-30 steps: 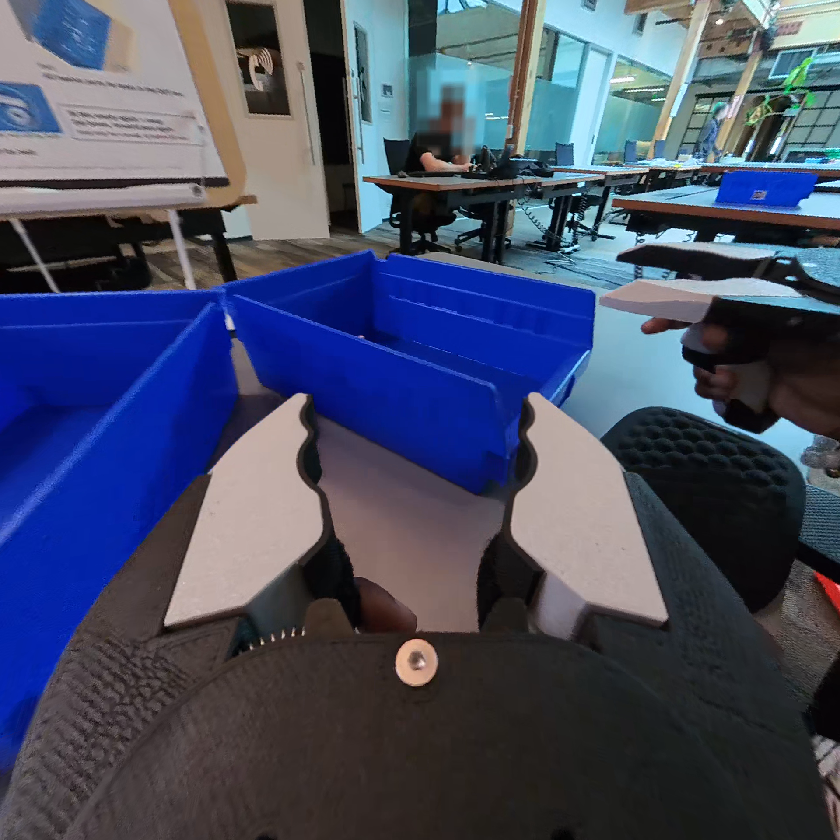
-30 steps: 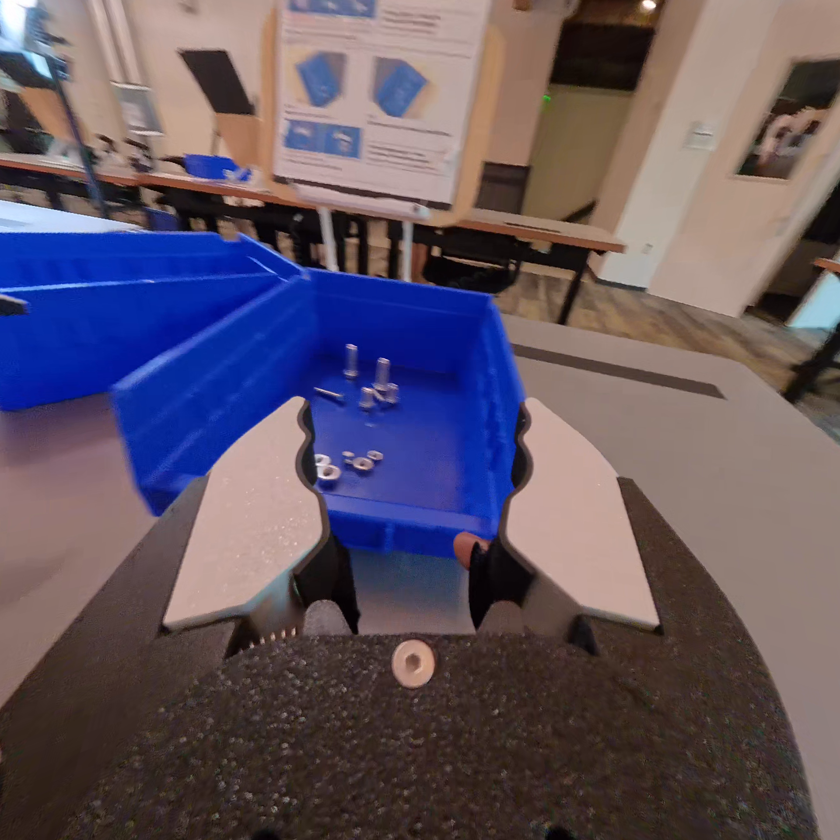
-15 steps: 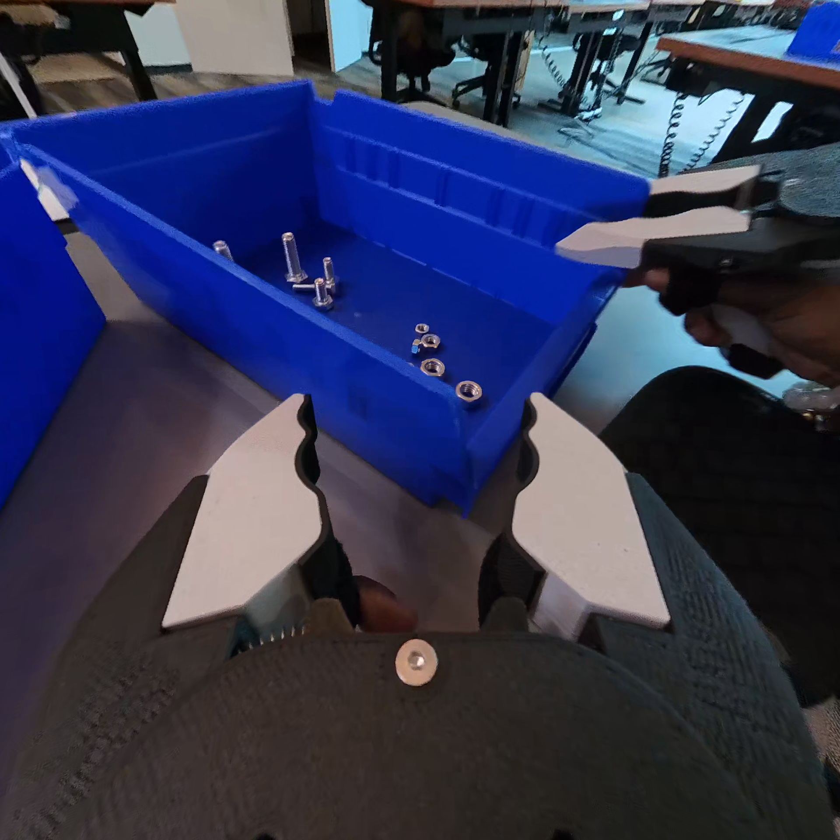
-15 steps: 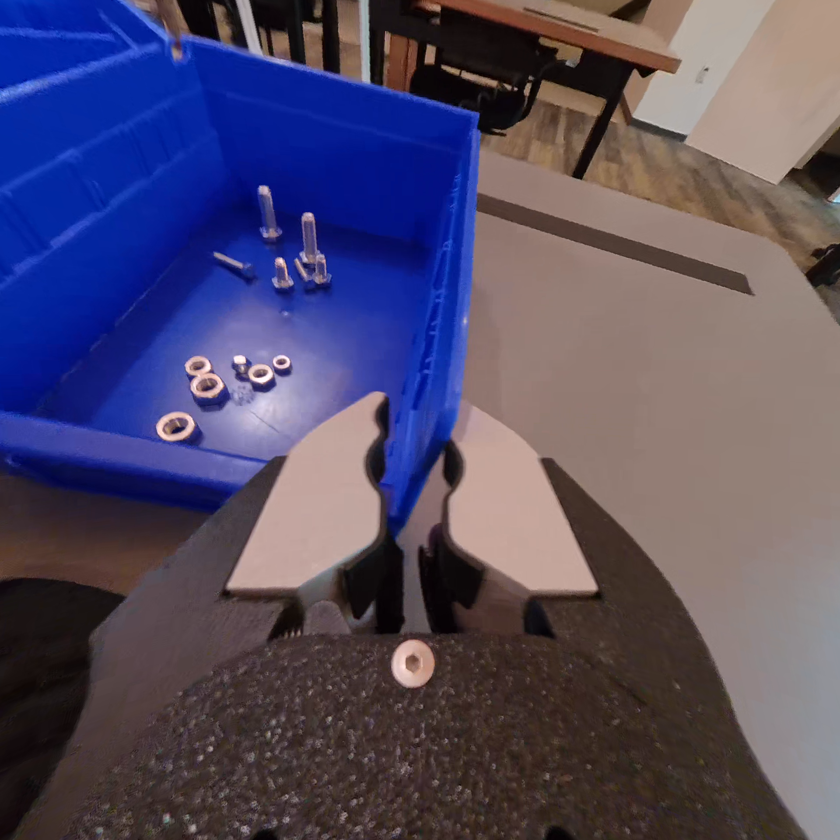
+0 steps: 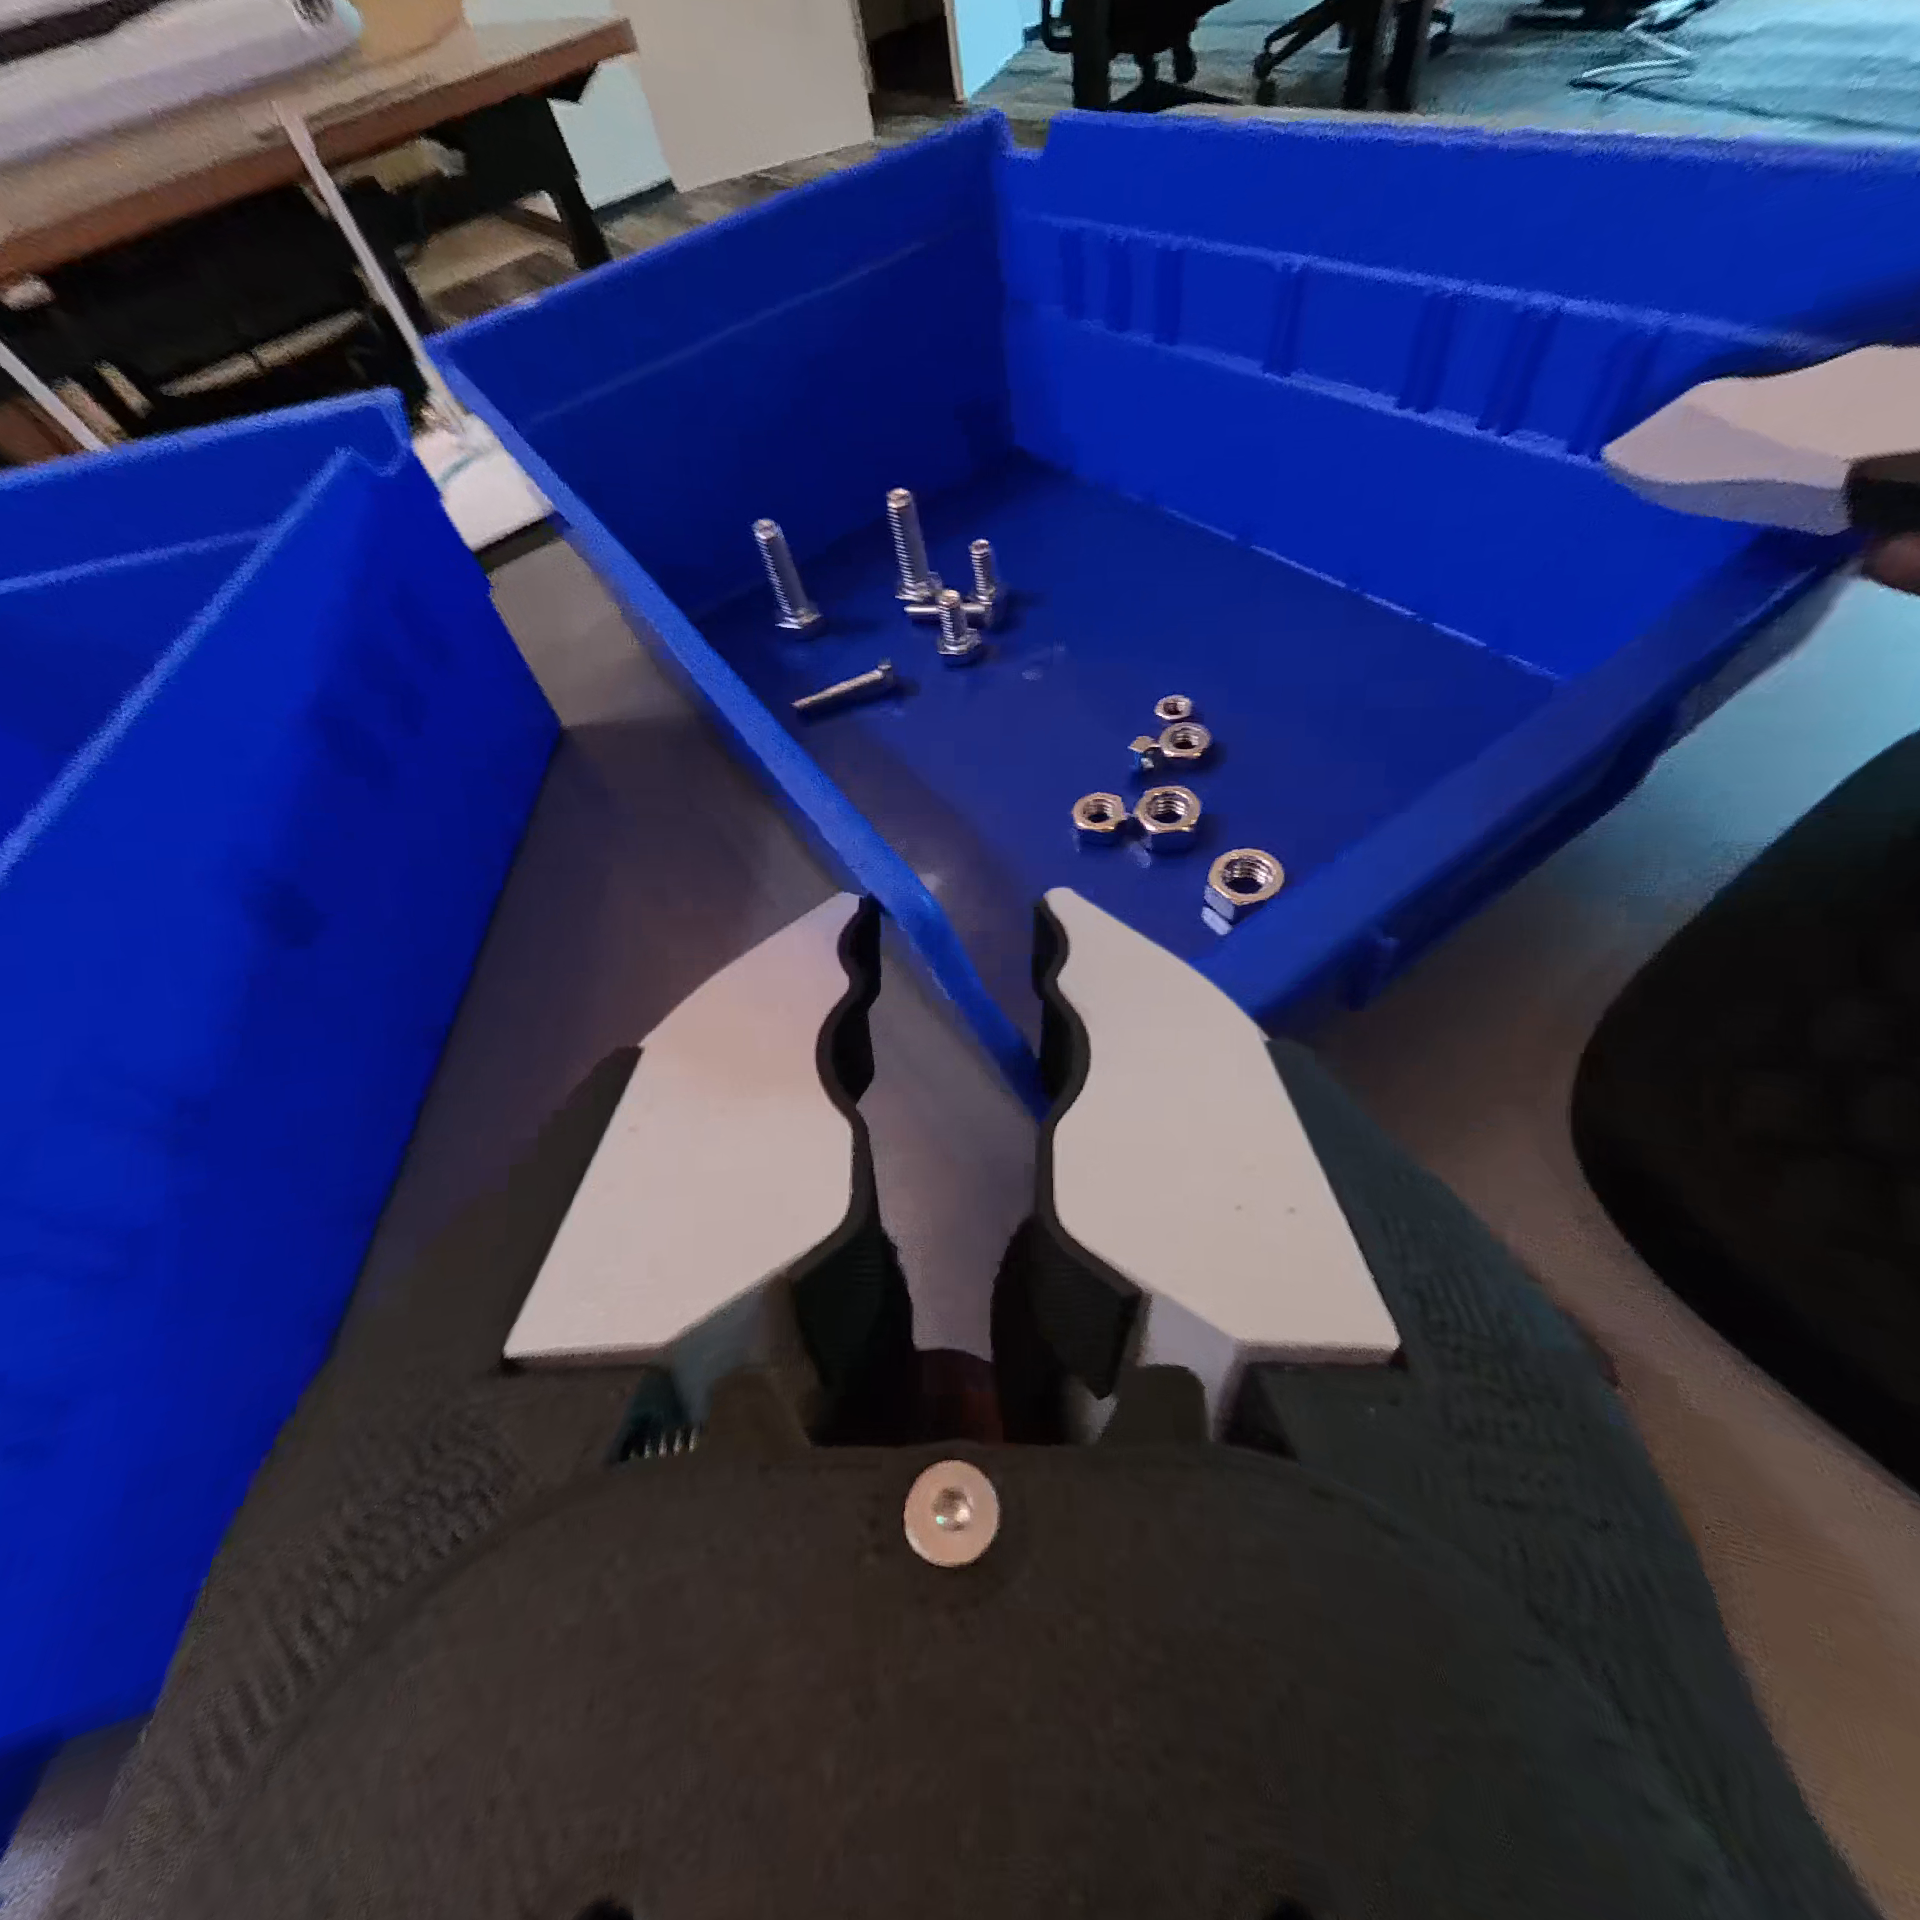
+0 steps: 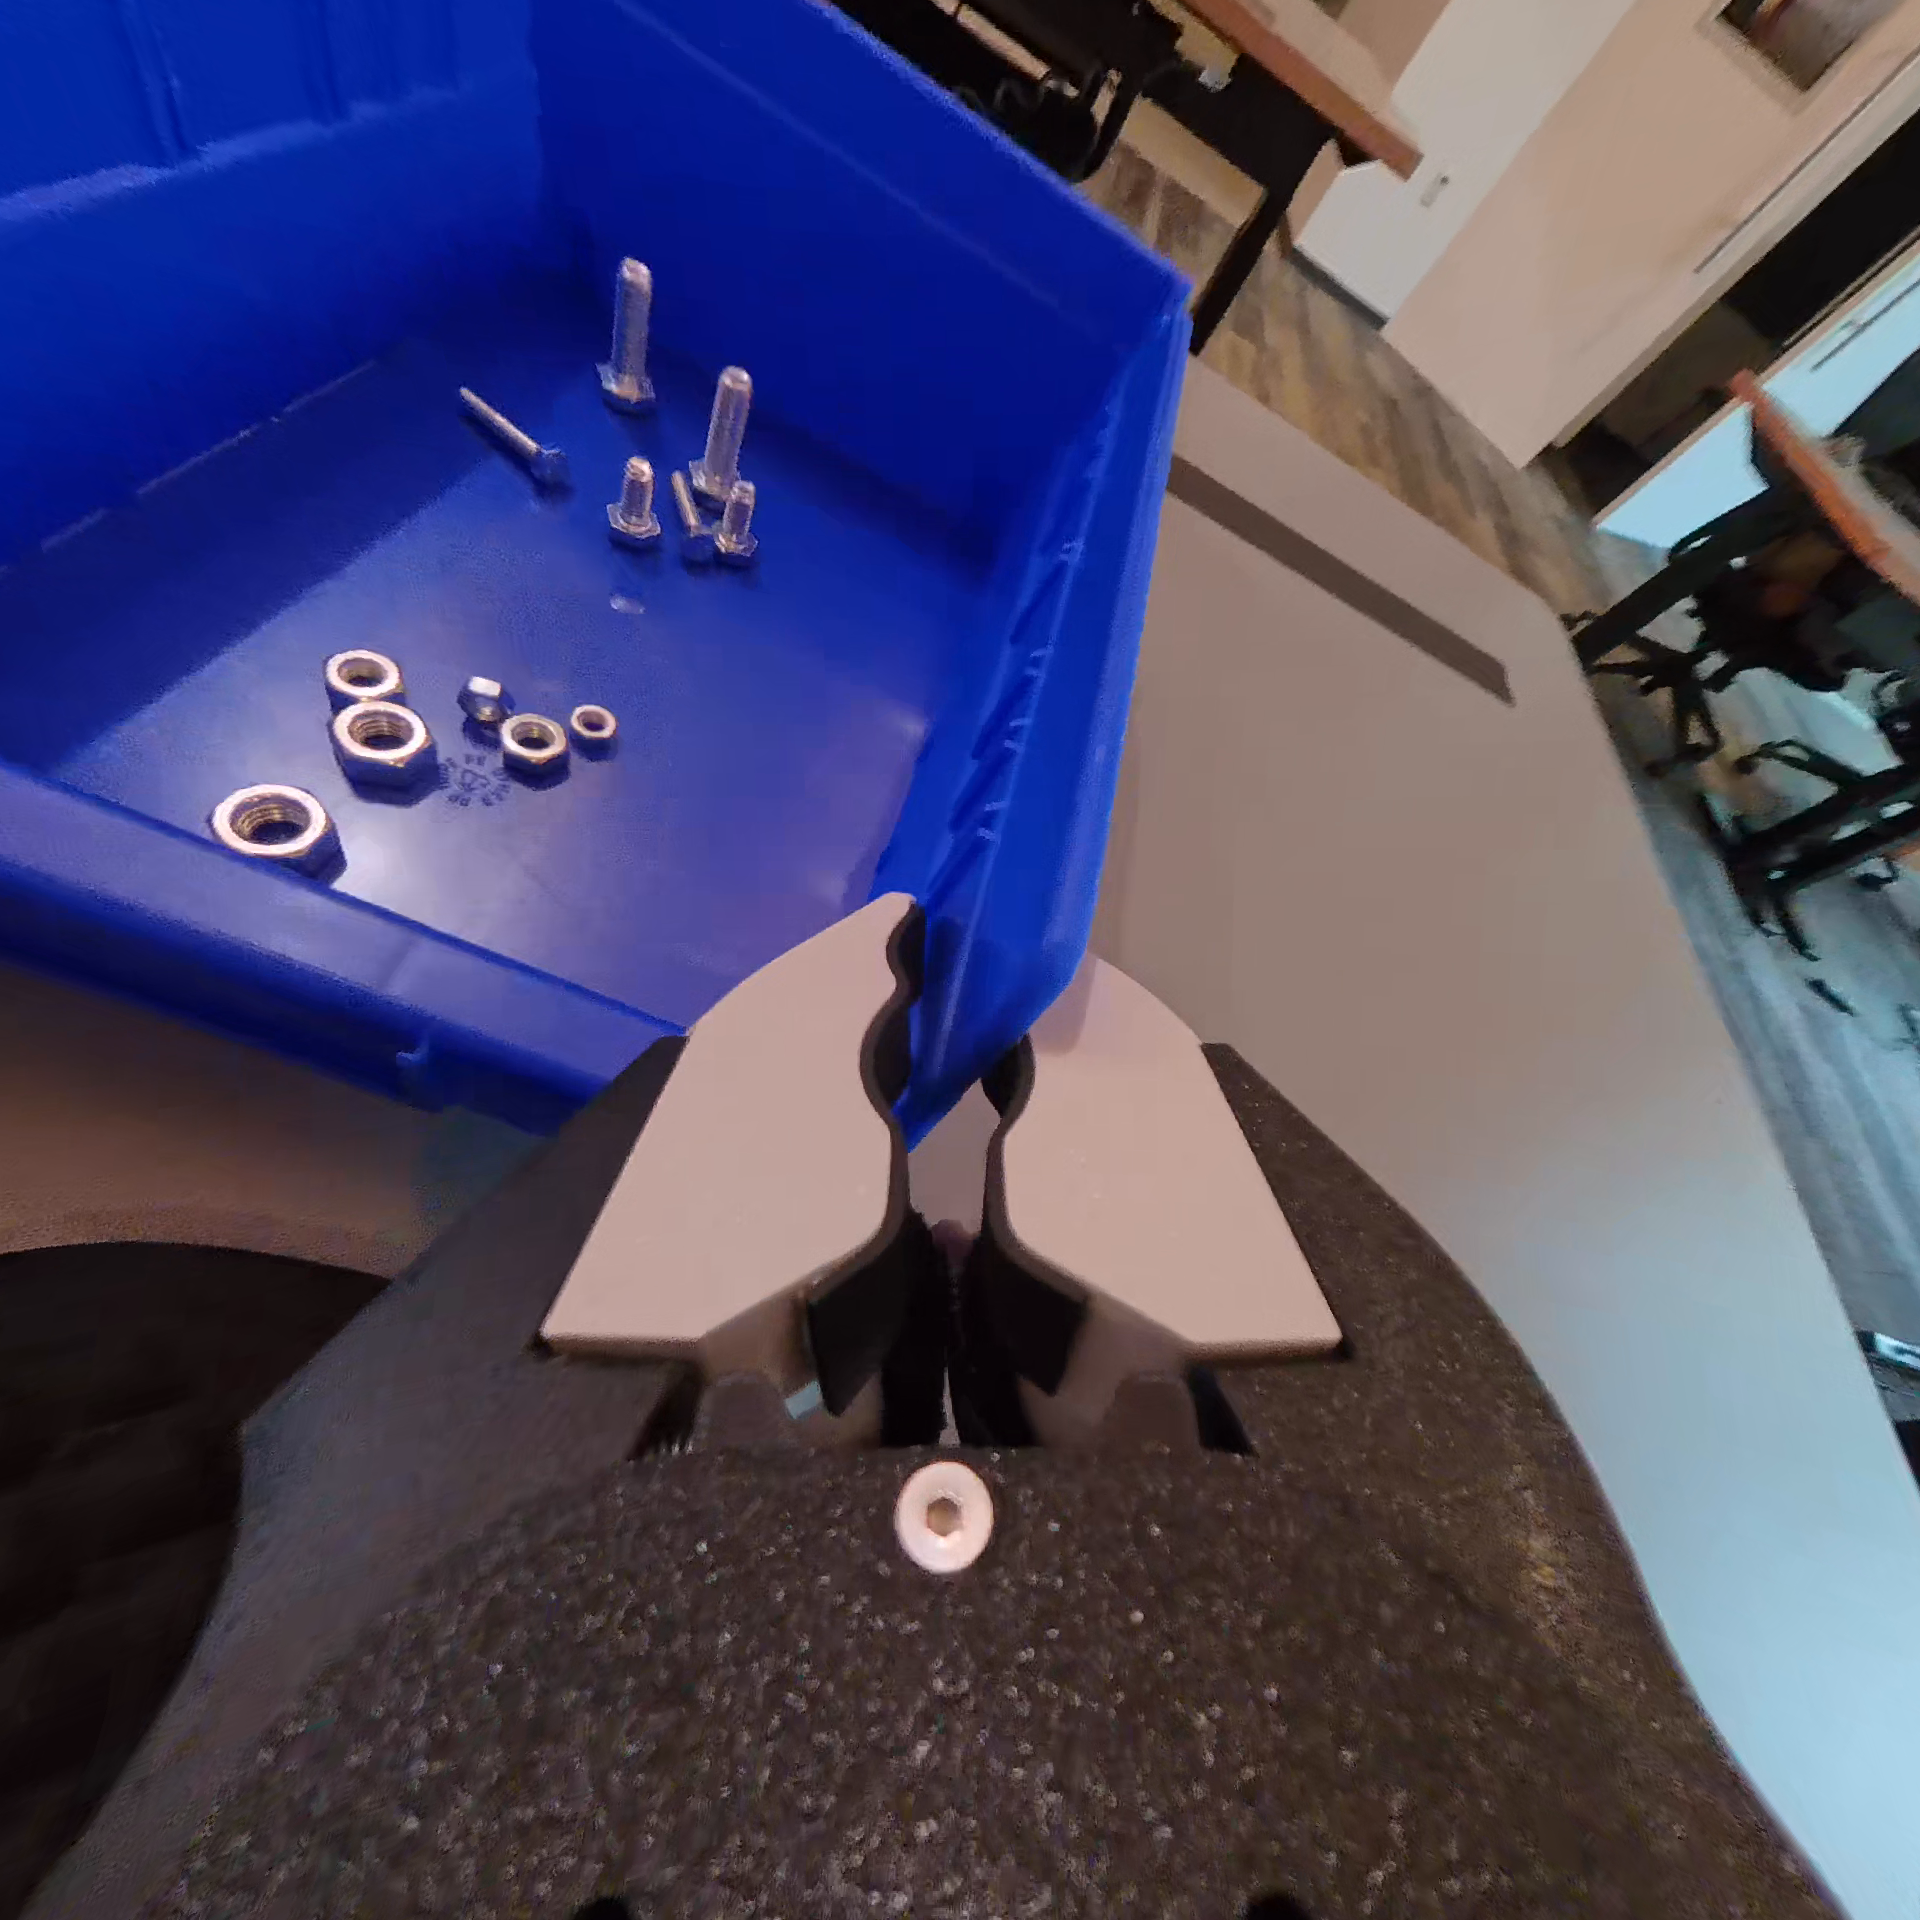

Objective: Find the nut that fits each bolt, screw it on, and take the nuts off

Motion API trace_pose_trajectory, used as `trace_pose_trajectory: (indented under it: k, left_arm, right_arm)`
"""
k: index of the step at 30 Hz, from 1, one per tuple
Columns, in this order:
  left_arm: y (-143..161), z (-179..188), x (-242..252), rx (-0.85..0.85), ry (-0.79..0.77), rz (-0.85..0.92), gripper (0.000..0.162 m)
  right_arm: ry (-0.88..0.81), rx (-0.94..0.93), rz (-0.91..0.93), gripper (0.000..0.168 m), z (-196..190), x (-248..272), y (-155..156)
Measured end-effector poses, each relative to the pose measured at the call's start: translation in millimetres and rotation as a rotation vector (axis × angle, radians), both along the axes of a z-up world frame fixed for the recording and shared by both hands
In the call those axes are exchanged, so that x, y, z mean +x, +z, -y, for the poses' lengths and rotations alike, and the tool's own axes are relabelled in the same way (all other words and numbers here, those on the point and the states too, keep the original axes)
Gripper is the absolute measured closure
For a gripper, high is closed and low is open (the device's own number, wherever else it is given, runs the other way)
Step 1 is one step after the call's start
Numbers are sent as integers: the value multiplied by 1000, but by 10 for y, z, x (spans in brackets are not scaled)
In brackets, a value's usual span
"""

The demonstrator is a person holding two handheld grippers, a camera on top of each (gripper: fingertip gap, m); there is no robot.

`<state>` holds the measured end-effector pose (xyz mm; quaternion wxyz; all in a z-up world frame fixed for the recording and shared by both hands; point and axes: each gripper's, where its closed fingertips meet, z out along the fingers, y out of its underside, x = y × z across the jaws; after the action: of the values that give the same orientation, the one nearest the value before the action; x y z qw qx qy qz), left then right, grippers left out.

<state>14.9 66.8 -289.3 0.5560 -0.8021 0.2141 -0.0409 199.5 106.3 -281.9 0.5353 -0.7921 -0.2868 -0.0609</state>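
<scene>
The nuts (image 6: 374,740) and bolts (image 6: 675,468) lie loose on the floor of a blue bin (image 5: 1195,343), ahead of both tools: the nuts in a small cluster nearer the front wall, the bolts farther back, several standing on their heads and one thin one lying flat. None is threaded together yet, so the matching has not begun.

The right gripper (image 6: 961,997) is pinched onto the bin's right side wall at the front corner, one finger inside and one outside, the plastic squeezed between them. The left gripper (image 5: 951,971) straddles the left side wall near its front corner, its jaws narrowed around the wall with a little gap showing; whether they already press it I cannot tell. A hold at both corners looks meant to shift or steady the bin, probably to bring the hardware within easy reach.

The bin sits on a smooth grey table (image 6: 1351,883). A second blue bin (image 5: 260,831) stands just left of the left gripper. Beyond are wooden desks (image 5: 260,135), office chairs, pale walls and a wood-patterned floor.
</scene>
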Motion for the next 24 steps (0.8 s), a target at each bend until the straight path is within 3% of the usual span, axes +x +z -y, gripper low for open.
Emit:
trace_pose_trajectory:
  k: [8, 13, 18, 24]
  left_arm:
    - [382, 32, -58, 143, 20, -28, 146]
    - [840, 103, -226, 241, 46, -32, 147]
    - [1246, 215, -564, 295, 85, -73, 147]
    - [1483, 399, -1226, 325, 215, -127, 146]
  right_arm:
    - [-64, 173, 43, 160, 245, -27, 519]
    - [-65, 270, 36, 160, 331, -193, 960]
    - [-10, 324, 6, 160, 351, -557, 1354]
    - [123, 346, -60, 160, 281, -1292, 1548]
